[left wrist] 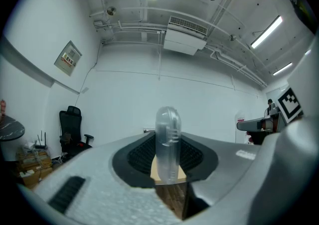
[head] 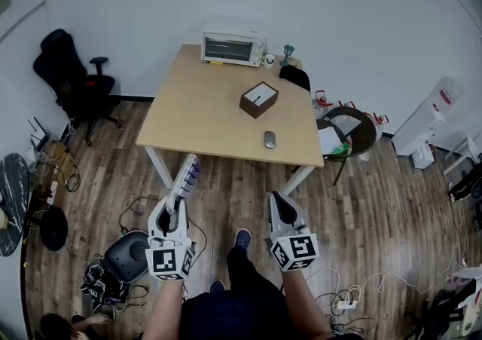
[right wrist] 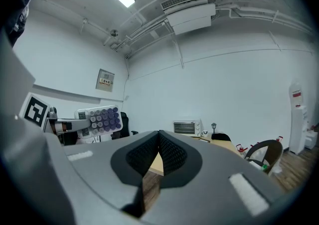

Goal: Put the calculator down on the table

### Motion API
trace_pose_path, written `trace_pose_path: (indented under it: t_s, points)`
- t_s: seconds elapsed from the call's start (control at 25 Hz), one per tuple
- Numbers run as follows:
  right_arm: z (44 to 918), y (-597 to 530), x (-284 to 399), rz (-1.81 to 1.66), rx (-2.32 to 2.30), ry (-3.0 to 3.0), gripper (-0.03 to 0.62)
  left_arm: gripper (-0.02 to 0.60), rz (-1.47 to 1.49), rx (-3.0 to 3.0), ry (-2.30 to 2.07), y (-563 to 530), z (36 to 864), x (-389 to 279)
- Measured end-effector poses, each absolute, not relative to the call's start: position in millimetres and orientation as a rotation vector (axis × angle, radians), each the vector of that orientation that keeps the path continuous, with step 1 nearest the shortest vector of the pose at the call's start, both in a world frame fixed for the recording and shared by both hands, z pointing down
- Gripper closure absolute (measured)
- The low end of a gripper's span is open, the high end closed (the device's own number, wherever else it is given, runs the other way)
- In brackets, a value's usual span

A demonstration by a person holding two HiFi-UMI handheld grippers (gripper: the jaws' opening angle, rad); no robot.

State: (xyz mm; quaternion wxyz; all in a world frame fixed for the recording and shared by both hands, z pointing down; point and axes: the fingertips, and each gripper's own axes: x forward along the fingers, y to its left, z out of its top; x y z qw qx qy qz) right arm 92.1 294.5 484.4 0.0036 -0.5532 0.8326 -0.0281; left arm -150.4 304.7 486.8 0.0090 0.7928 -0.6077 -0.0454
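In the head view, a white calculator with purple keys sticks forward out of my left gripper, which is shut on its near end. It hangs over the wood floor, short of the table's front edge. The left gripper view shows the calculator edge-on, upright between the pads. From the right gripper view its key face is seen at the left. My right gripper is level beside the left one, jaws shut with nothing in them.
On the table stand a toaster oven, a mug, a brown box and a mouse. A black office chair is to its left, a round chair to its right. A bag and cables lie on the floor.
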Motion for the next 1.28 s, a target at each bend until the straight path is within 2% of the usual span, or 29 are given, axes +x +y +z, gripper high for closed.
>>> trace_pose_path:
  t_s: [0.4, 0.96, 1.28]
  points:
    - [494.7, 190.7, 118.1, -0.103, -1.744, 2.619, 0.586, 0.482, -0.121, 2.453, -1.891, 203.6, 498.0, -137.5]
    - [468.7, -1.7, 152.7, -0.078, -1.604, 2.685, 0.586, 0.482, -0.138, 2.417, -1.952, 25.8, 468.8, -88.6]
    - [481.6, -73.0, 157.1, -0.207, -1.513, 2.715, 0.585, 0.482, -0.080, 2.373, -1.976, -31.0, 472.8, -70.0]
